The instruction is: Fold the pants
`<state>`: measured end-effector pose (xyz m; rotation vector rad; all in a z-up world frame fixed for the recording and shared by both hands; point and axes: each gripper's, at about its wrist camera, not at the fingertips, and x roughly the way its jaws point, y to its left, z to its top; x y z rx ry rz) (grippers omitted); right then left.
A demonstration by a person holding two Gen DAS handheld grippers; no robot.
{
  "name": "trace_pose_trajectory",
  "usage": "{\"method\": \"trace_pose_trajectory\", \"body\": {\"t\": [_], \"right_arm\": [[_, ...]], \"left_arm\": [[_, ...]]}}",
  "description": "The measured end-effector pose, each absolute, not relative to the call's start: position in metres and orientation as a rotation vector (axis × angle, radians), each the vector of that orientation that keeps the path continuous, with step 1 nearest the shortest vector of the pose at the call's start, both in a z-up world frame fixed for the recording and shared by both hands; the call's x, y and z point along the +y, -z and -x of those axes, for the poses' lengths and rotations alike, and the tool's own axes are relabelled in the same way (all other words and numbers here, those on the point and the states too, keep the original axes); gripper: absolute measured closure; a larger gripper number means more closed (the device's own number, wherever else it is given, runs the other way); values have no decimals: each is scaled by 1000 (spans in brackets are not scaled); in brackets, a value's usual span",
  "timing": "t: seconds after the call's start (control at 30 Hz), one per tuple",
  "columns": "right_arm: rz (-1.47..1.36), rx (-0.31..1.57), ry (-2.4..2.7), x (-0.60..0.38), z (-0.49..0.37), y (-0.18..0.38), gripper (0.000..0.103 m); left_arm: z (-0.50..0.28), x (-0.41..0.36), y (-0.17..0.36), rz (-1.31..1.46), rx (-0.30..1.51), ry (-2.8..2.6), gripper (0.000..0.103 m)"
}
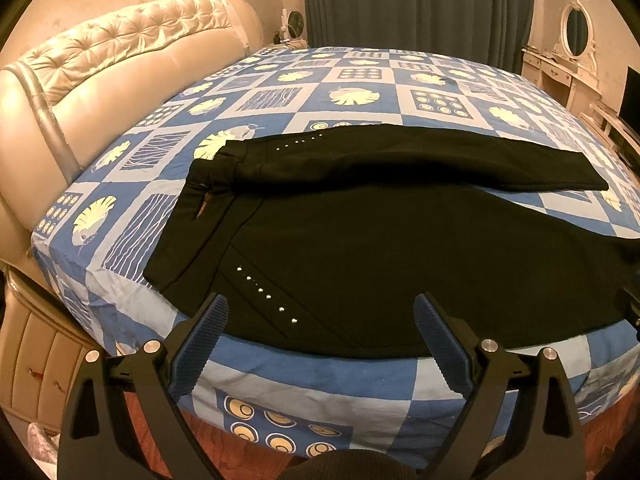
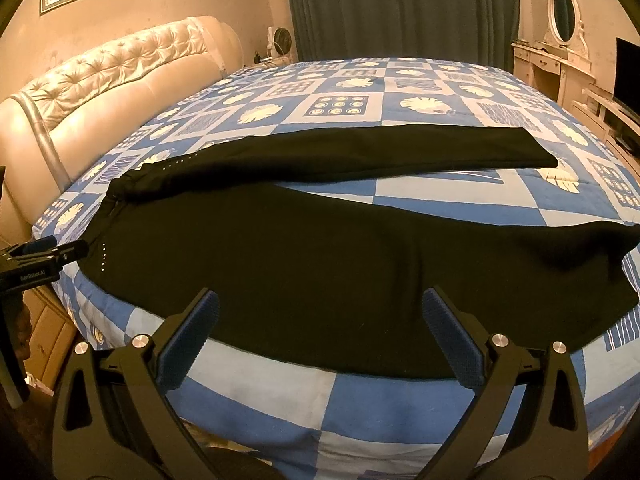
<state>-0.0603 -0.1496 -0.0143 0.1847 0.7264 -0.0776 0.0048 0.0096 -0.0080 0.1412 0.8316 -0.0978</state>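
Pants (image 1: 360, 248): black, spread flat on the bed (image 1: 340, 80), waist toward the headboard (image 1: 120, 52), legs parted in a V toward the foot end; the near leg lies along the bed's near edge.
Studs (image 1: 266, 295): a short row of pale dots is seen on the near hip, another on the far hip.
Left claw (image 1: 320, 340): fingers spread wide, nothing held; it is poised over the near edge by the hip, with both pads (image 1: 200, 344) just short of the fabric. Contact cannot be told.
Right claw (image 2: 320, 336): spread equally wide, nothing gripped; it is poised over the near leg's lower hem-side edge, pads (image 2: 452, 340) overlapping the black cloth in view.
Sheet (image 2: 280, 400): blue and white checks with shell prints, draped over the bed's side.
Left claw from the right wrist view (image 2: 60, 250): seen at the far left, beside the waist.
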Motion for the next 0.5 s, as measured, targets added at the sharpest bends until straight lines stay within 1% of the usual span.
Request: {"method": "trace_pose_trajectory", "body": {"t": [0.5], "right_arm": [[-189,734,83,-154,59,15,2]], "left_arm": [[-2,9,5,-154,810,102,10]]}}
